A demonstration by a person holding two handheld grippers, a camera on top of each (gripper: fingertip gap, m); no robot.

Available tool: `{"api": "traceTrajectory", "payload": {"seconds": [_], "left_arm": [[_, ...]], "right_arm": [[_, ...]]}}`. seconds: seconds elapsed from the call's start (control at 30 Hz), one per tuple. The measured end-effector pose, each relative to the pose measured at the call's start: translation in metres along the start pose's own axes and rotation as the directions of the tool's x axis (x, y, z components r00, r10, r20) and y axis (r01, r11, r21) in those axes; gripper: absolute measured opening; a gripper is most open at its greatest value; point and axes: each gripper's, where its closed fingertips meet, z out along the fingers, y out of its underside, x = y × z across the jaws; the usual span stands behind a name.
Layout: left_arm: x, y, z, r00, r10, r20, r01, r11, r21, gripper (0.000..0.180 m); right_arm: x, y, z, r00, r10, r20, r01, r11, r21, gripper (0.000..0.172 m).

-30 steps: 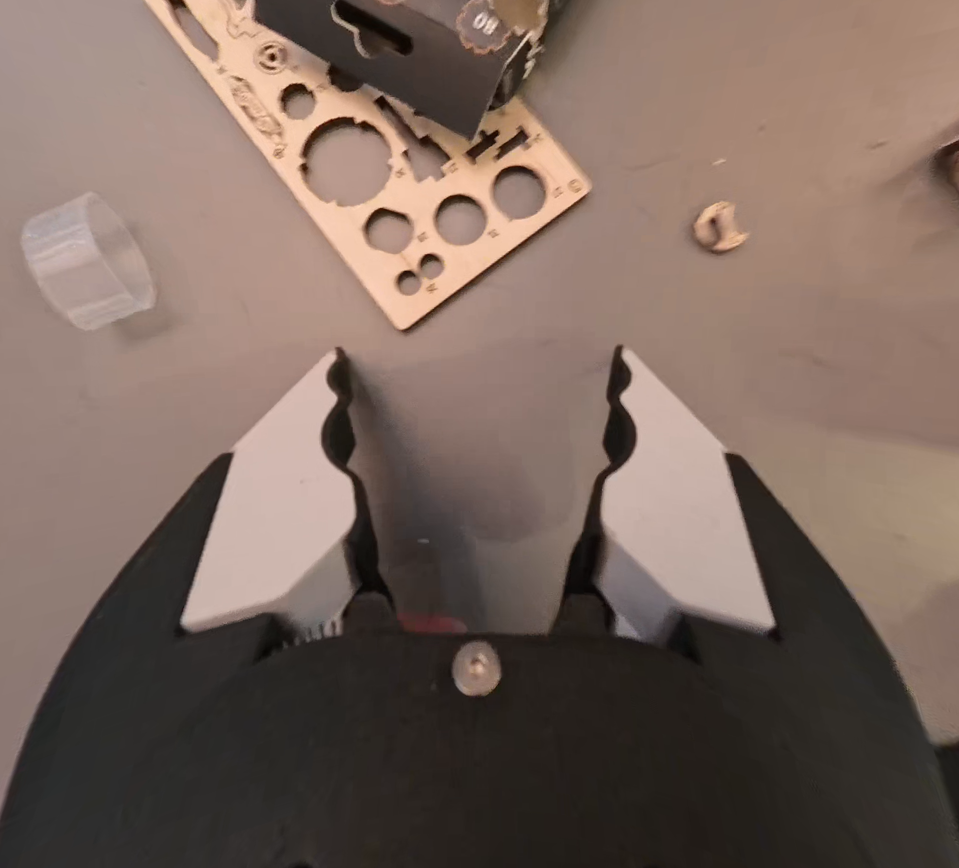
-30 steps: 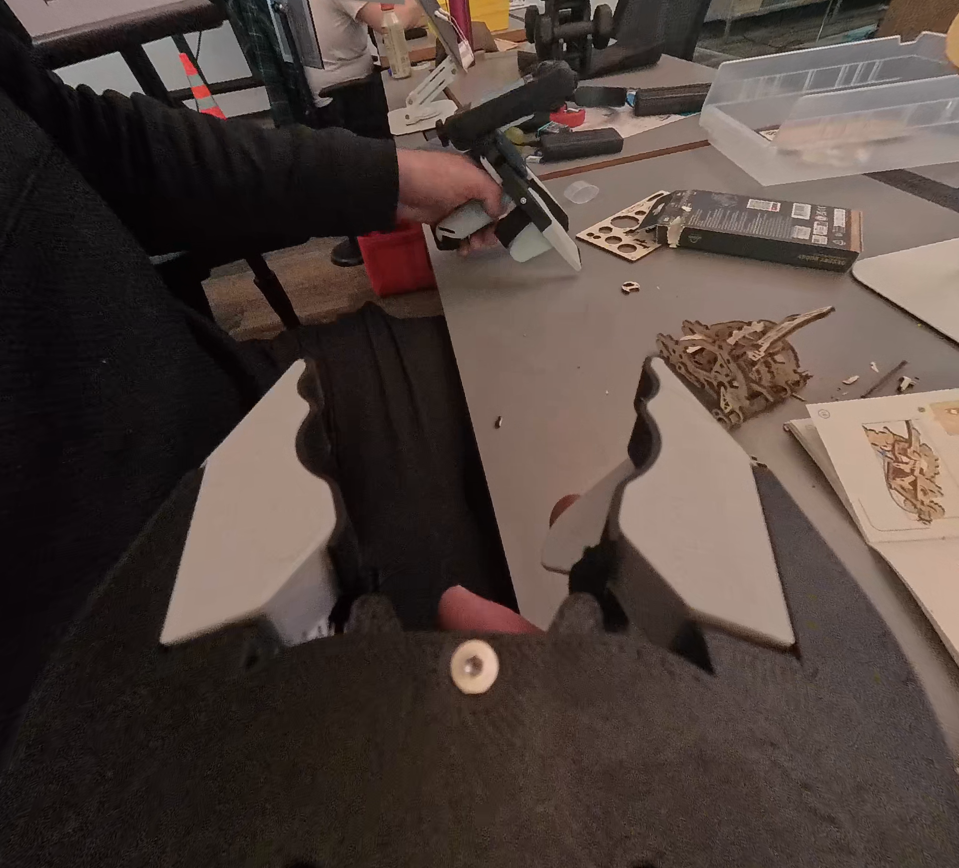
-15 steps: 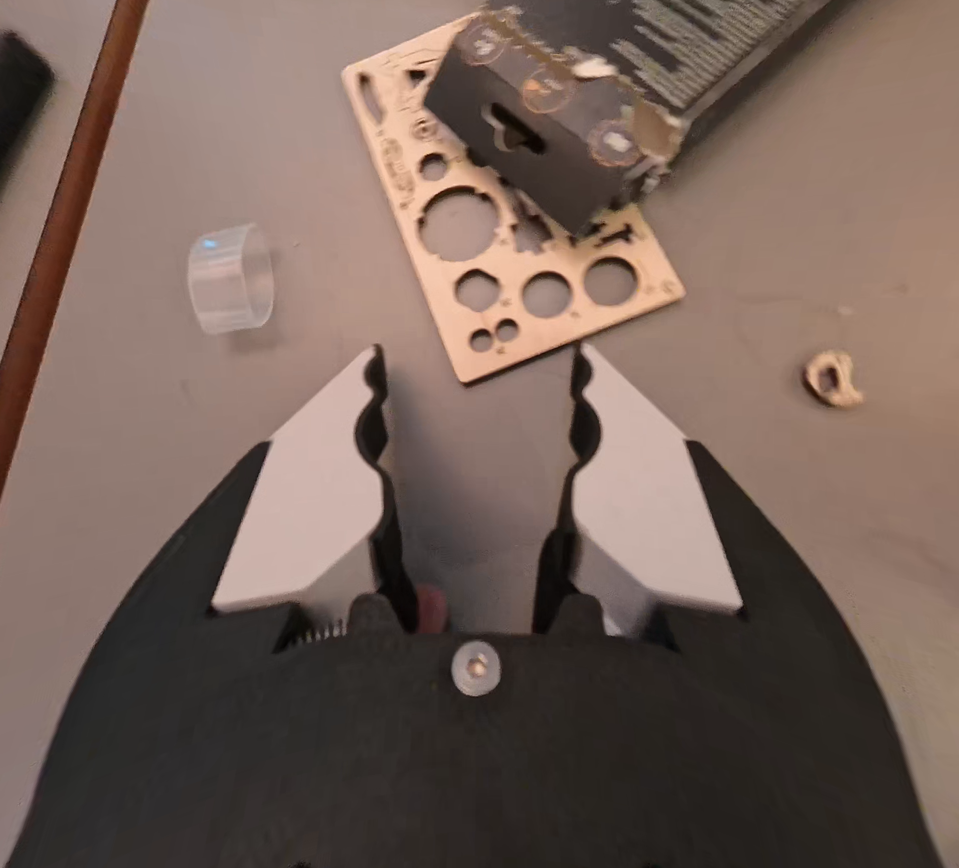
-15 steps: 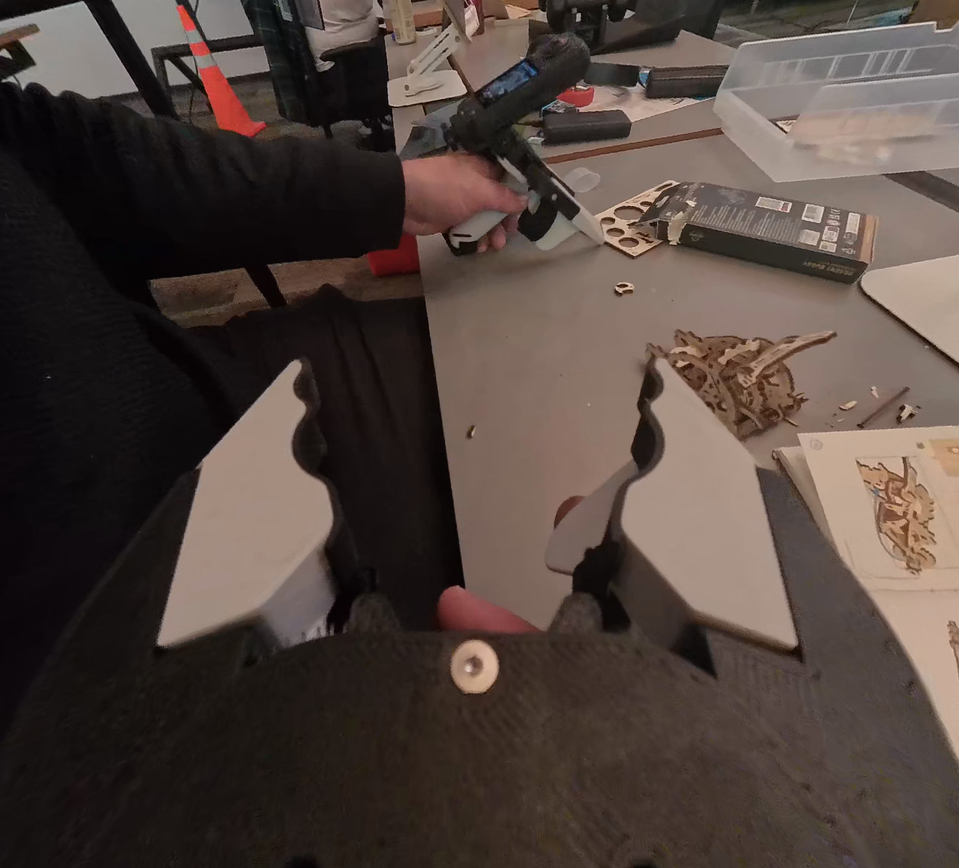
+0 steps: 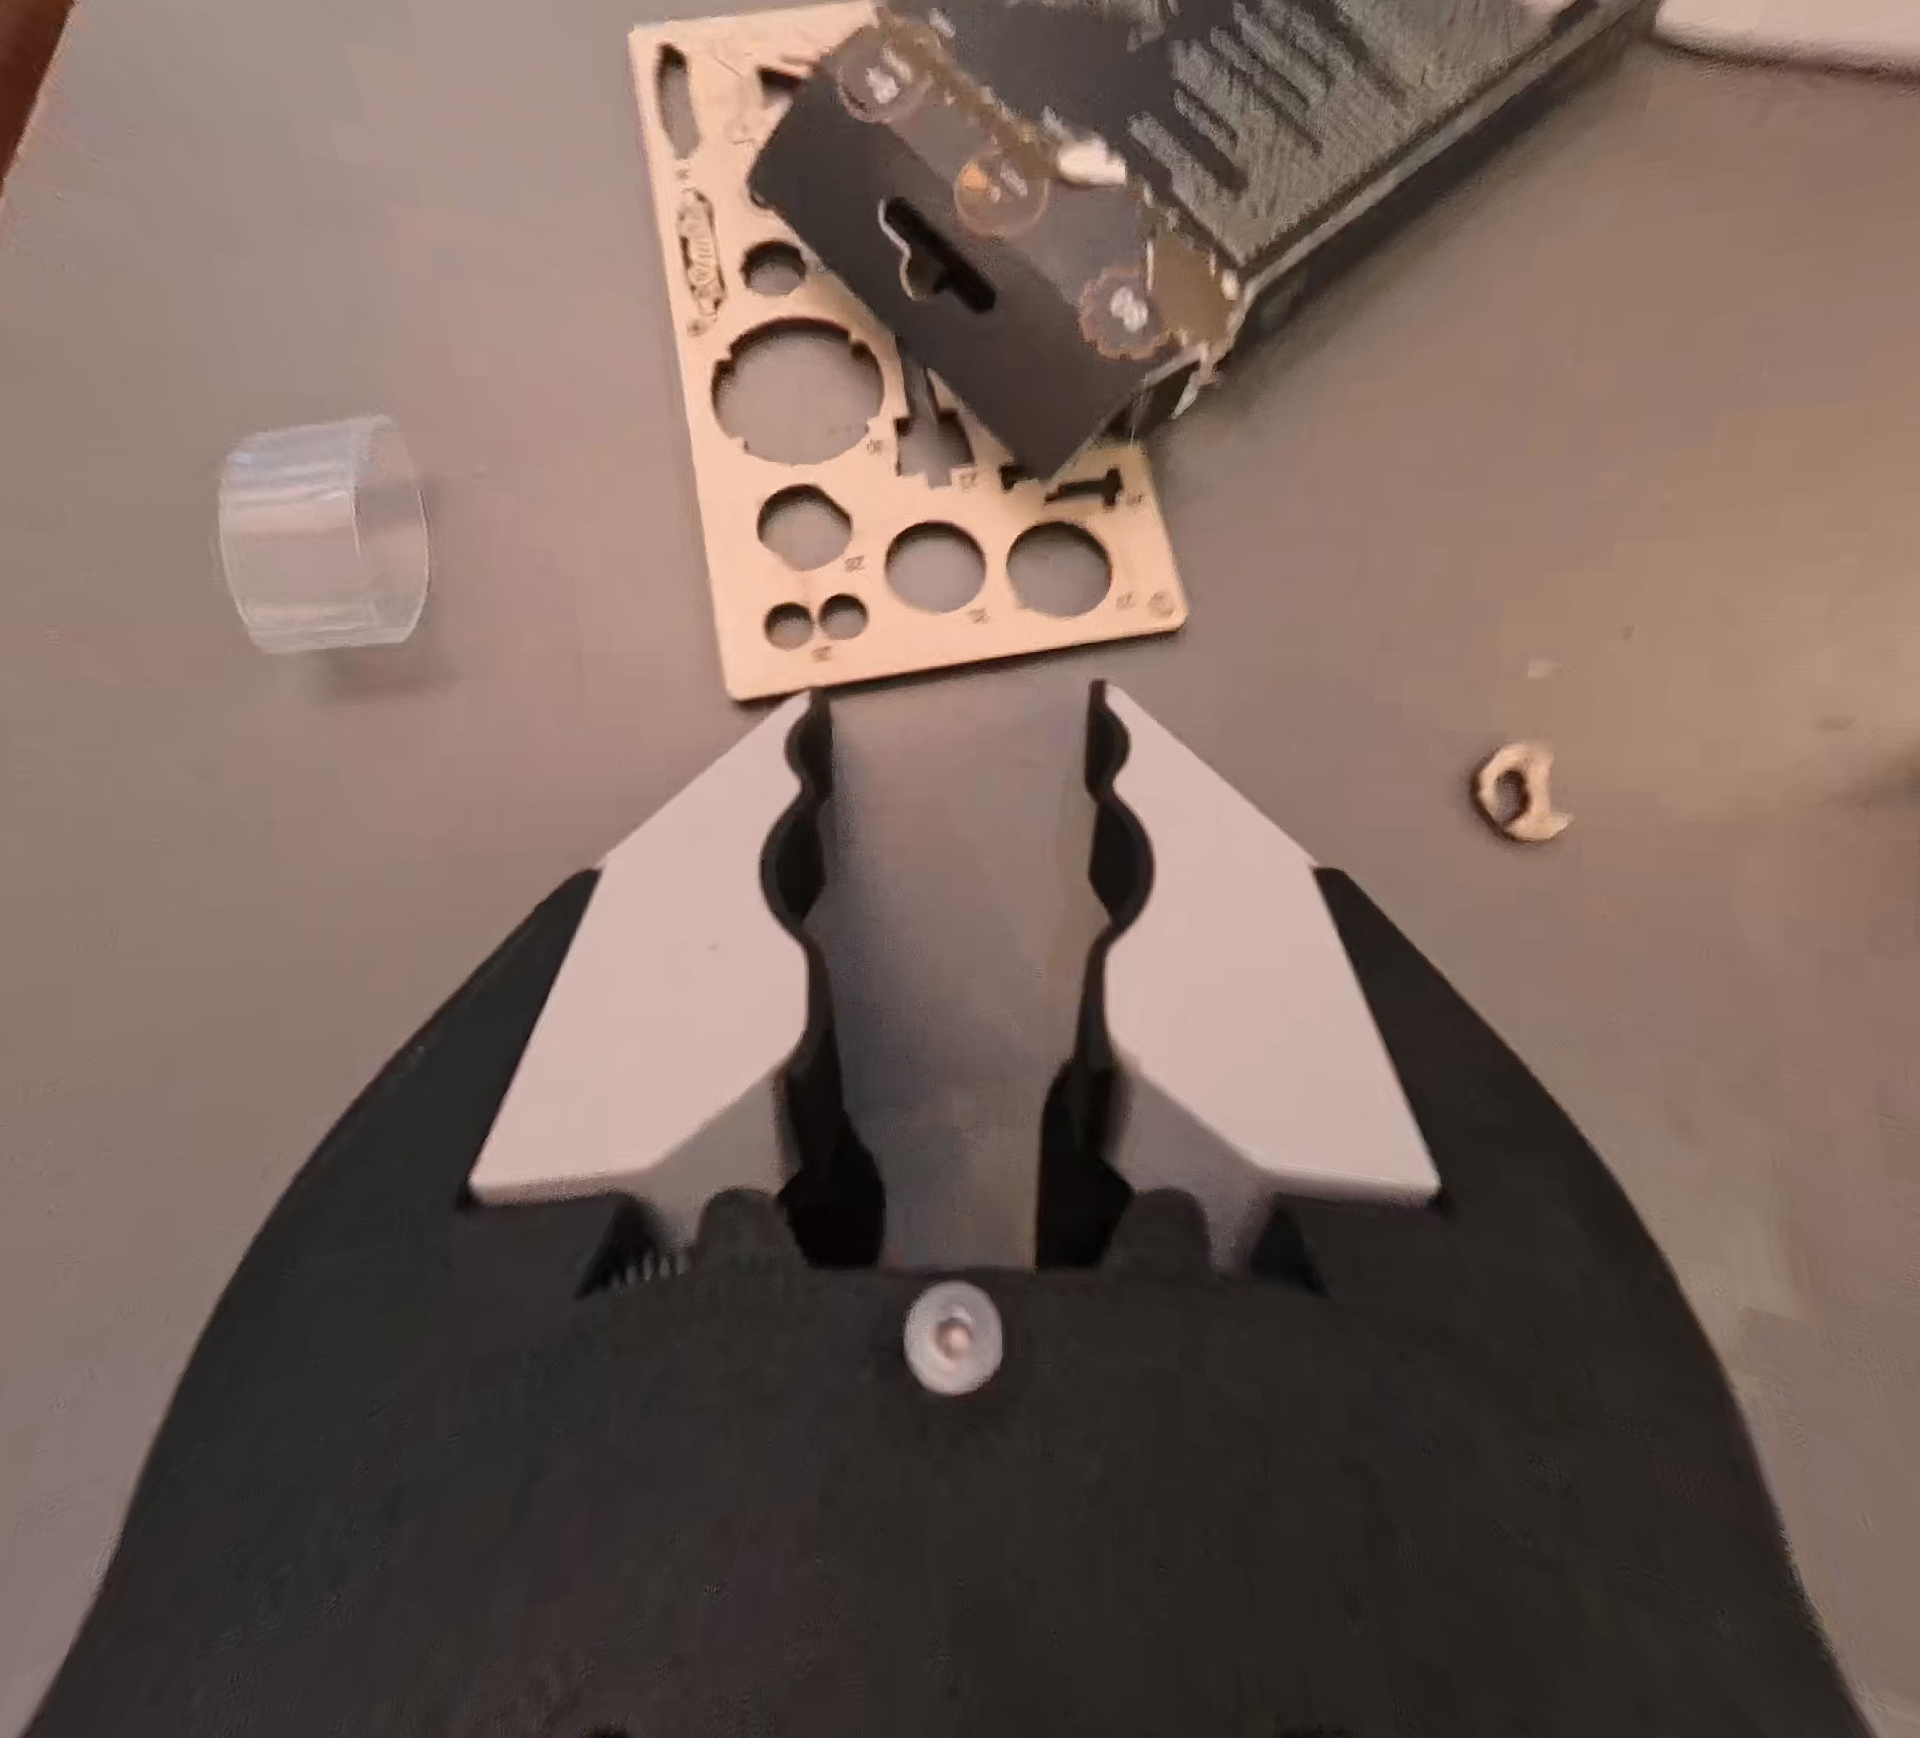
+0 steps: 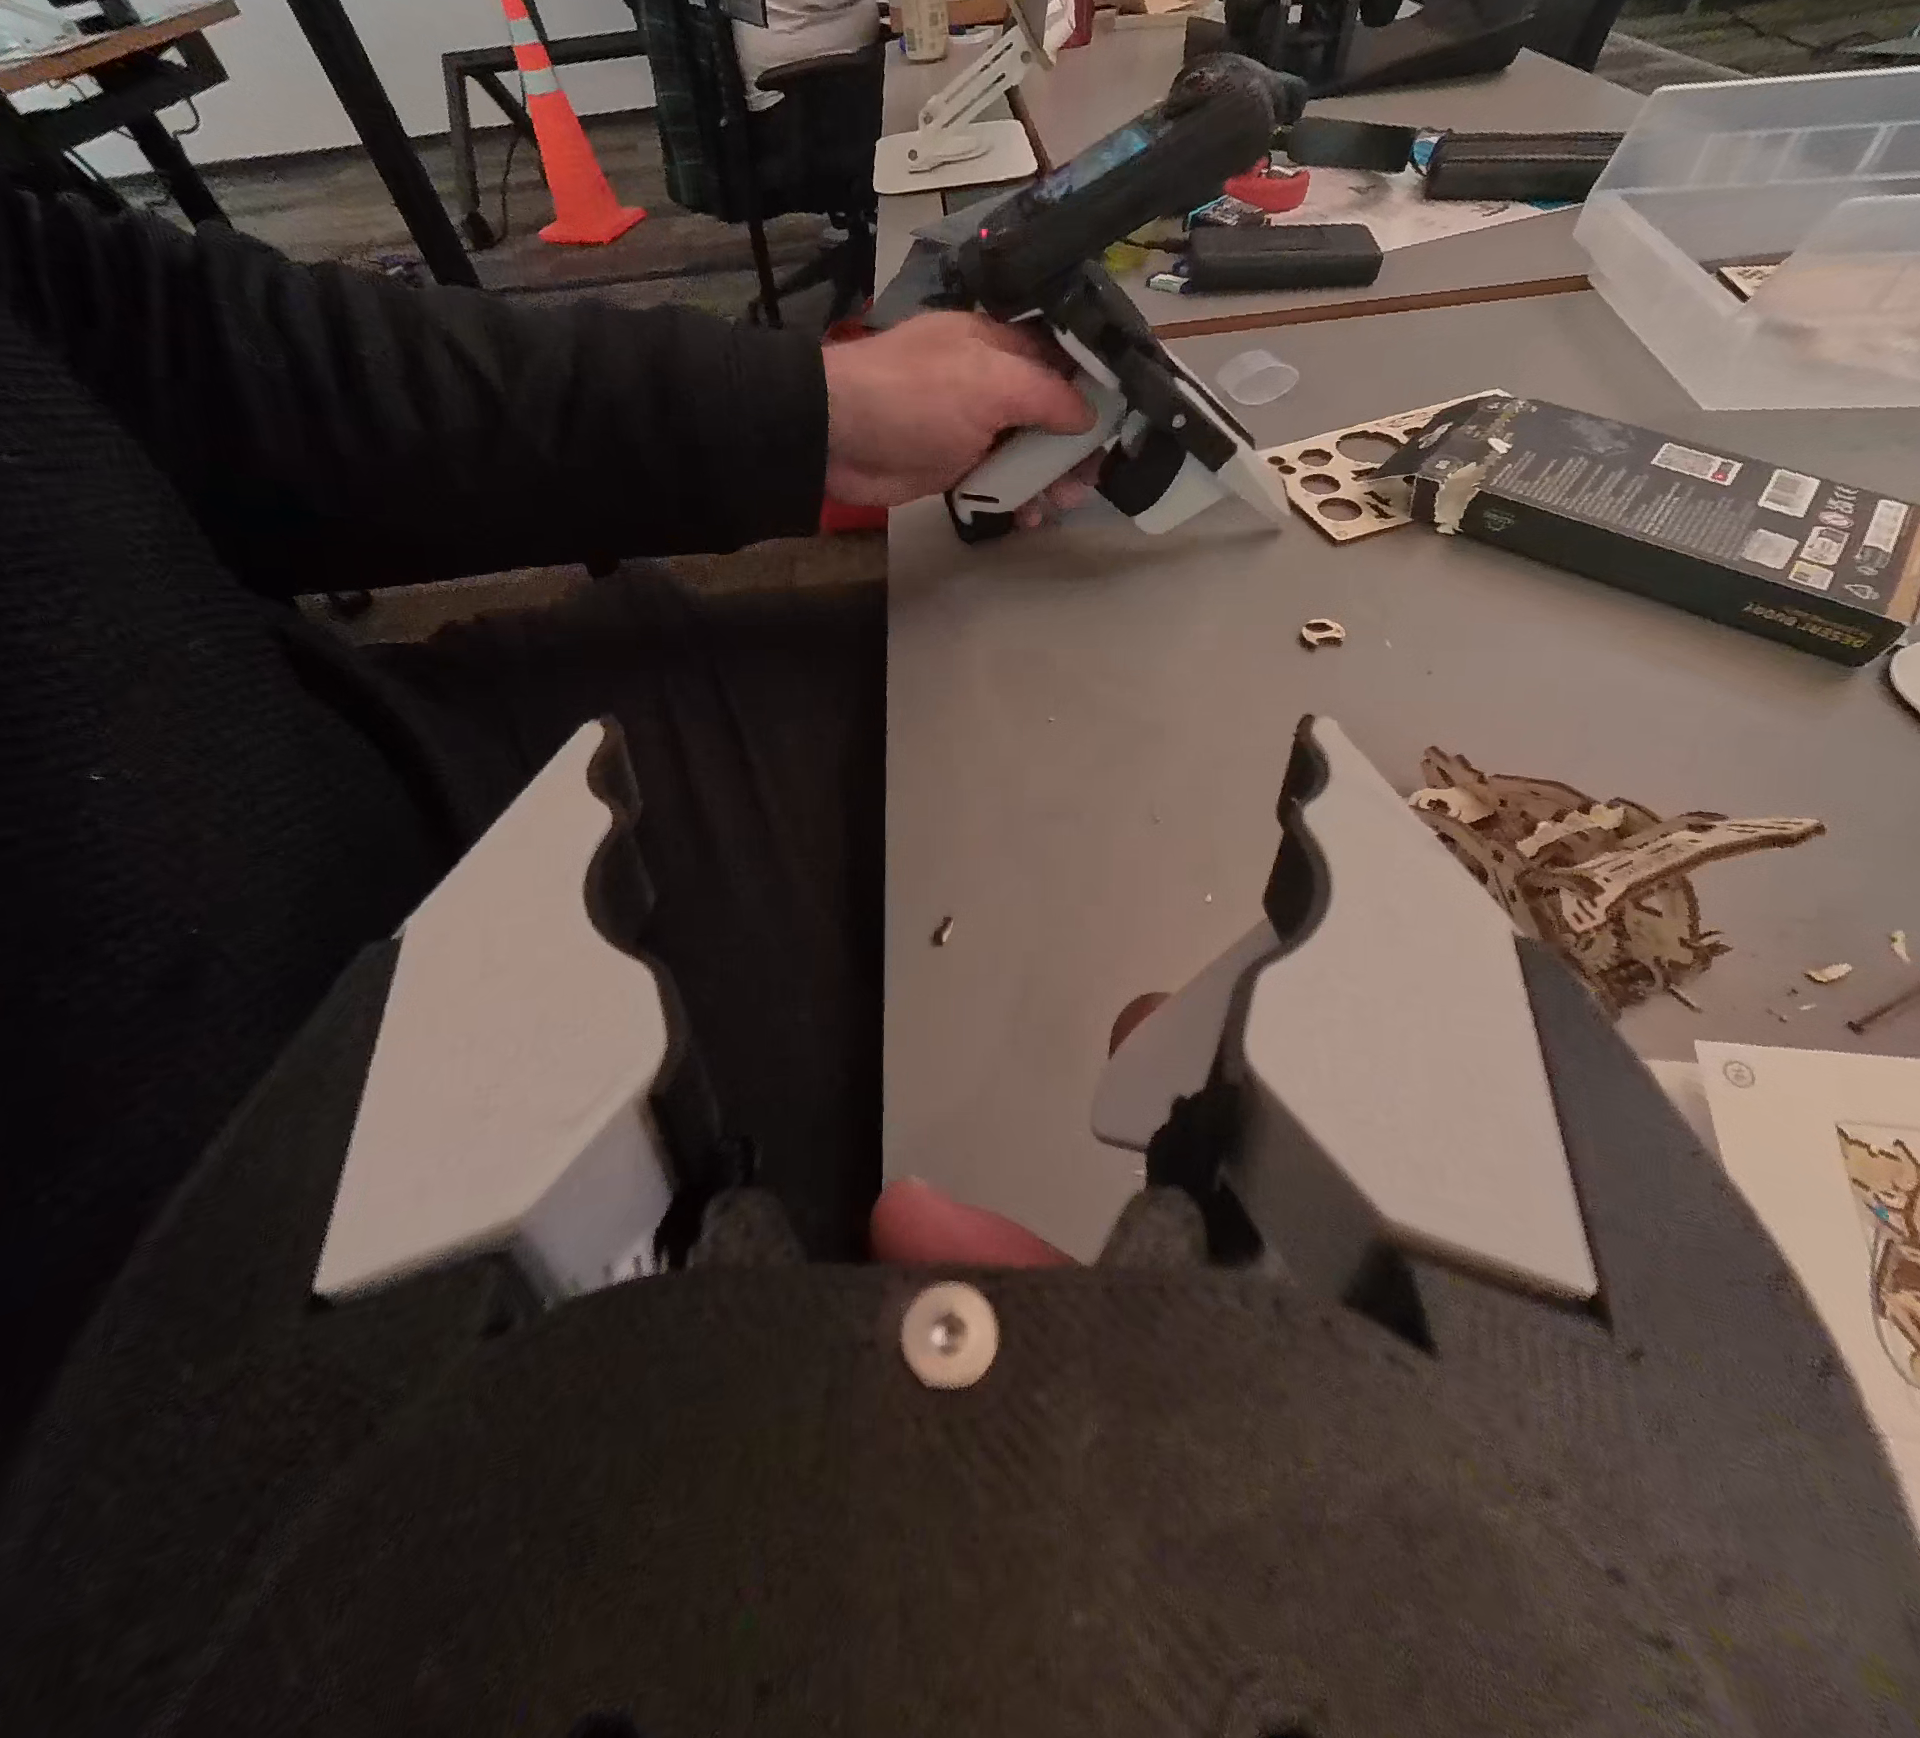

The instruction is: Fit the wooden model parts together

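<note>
In the left wrist view my left gripper (image 5: 956, 701) is open and empty, its tips just short of the near edge of a flat wooden parts sheet (image 5: 935, 535) full of round cut-outs. A small loose wooden piece (image 5: 1519, 784) lies on the grey table to its right. In the right wrist view my right gripper (image 6: 951, 732) is wide open and empty above the table's near edge. The partly built wooden model (image 6: 1569, 867) lies just right of its right finger. The left gripper (image 6: 1195, 452) also shows there, held in a hand beside the sheet (image 6: 1340, 473).
A black kit box (image 5: 1247, 130) rests on the sheet's far part; it also shows in the right wrist view (image 6: 1683, 514). A clear plastic cap (image 5: 322, 535) lies left of the sheet. Instruction pages (image 6: 1829, 1221) lie at right, a clear plastic bin (image 6: 1766, 234) farther back. The left gripper's tips are roughly 35 centimeters from the right gripper's. To the small loose wooden piece (image 5: 1519, 784): left tips about 8 centimeters, right tips about 25 centimeters.
My left gripper's jaws have narrowed with nothing between them, and the gripper has drawn up to the sheet's near edge. The right gripper has stayed wide open and shifted only slightly.
</note>
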Motion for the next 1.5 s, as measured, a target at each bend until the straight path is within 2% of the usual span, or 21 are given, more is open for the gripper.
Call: {"api": "traceTrajectory", "payload": {"seconds": [0.07,0.1,0.13,0.23,0.33,0.43,0.5,0.63,0.8,0.87,0.97,1.13,1.2,1.27,1.3,1.33,1.4,1.5], "left_arm": [[0.003,-0.001,0.001,1.0,0.003,-0.014,-0.003,1.0,0.0,0.057],[0.004,0.0,0.002,1.0,0.018,-0.009,-0.018,1.0,-0.01,0.078],[0.004,0.004,0.004,0.999,0.039,0.006,-0.038,0.999,-0.034,0.107],[0.001,0.005,0.002,0.993,0.094,0.077,-0.091,0.995,-0.034,0.124],[-0.011,0.011,-0.005,0.987,0.083,0.139,-0.078,0.996,-0.038,0.148],[-0.015,0.021,0.0,0.995,-0.028,0.1,0.038,0.994,-0.099,0.157],[-0.017,0.02,0.001,0.995,-0.014,0.095,0.024,0.995,-0.1,0.157],[-0.017,0.02,0.001,0.995,-0.013,0.096,0.023,0.995,-0.099,0.157],[-0.017,0.02,0.001,0.995,-0.014,0.095,0.023,0.995,-0.099,0.157],[-0.017,0.02,0.001,0.995,-0.014,0.095,0.023,0.995,-0.099,0.157],[-0.017,0.02,0.001,0.995,-0.014,0.095,0.023,0.995,-0.099,0.157],[-0.017,0.02,0.002,0.995,-0.014,0.095,0.023,0.995,-0.099,0.157],[-0.017,0.02,0.002,0.995,-0.014,0.095,0.023,0.995,-0.1,0.157],[-0.016,0.02,0.002,0.995,-0.014,0.095,0.023,0.995,-0.1,0.157],[-0.016,0.02,0.002,0.995,-0.014,0.095,0.023,0.995,-0.1,0.157],[-0.016,0.02,0.002,0.995,-0.014,0.095,0.023,0.995,-0.1,0.157],[-0.016,0.02,0.002,0.995,-0.014,0.095,0.023,0.995,-0.1,0.157],[-0.016,0.02,0.002,0.995,-0.014,0.095,0.023,0.995,-0.1,0.157]], "right_arm": [[0.001,0.001,0.003,1.0,0.004,0.005,-0.004,1.0,-0.003,0.122],[0.001,0.003,0.005,1.0,0.01,0.005,-0.01,1.0,-0.011,0.122],[0.002,0.005,0.006,1.0,0.013,0.003,-0.013,1.0,-0.021,0.124],[0.005,0.003,0.003,0.999,0.053,0.007,-0.053,0.999,0.008,0.133],[0.004,-0.019,-0.008,0.986,0.149,0.081,-0.16,0.975,0.153,0.148],[0.0,-0.064,-0.038,0.917,0.274,0.289,-0.37,0.854,0.365,0.155],[-0.005,-0.087,-0.055,0.881,0.267,0.392,-0.437,0.776,0.455,0.155],[-0.02,-0.109,-0.063,0.875,0.22,0.431,-0.44,0.733,0.519,0.155],[-0.042,-0.123,-0.051,0.876,0.22,0.428,-0.445,0.71,0.546,0.155],[-0.043,-0.128,-0.056,0.871,0.243,0.428,-0.47,0.67,0.575,0.154],[-0.038,-0.129,-0.066,0.835,0.298,0.462,-0.542,0.591,0.598,0.128],[-0.032,-0.123,-0.075,0.84,0.37,0.397,-0.543,0.554,0.631,0.088],[-0.032,-0.121,-0.082,0.848,0.39,0.358,-0.526,0.543,0.654,0.093],[-0.031,-0.113,-0.085,0.865,0.425,0.265,-0.486,0.585,0.649,0.078],[-0.033,-0.109,-0.088,0.872,0.435,0.224,-0.467,0.606,0.643,0.075],[-0.034,-0.103,-0.091,0.882,0.442,0.163,-0.437,0.638,0.634,0.076],[-0.033,-0.087,-0.104,0.9,0.435,-0.019,-0.335,0.72,0.607,0.088],[-0.033,-0.057,-0.124,0.882,0.383,-0.276,-0.218,0.849,0.481,0.081]]}}
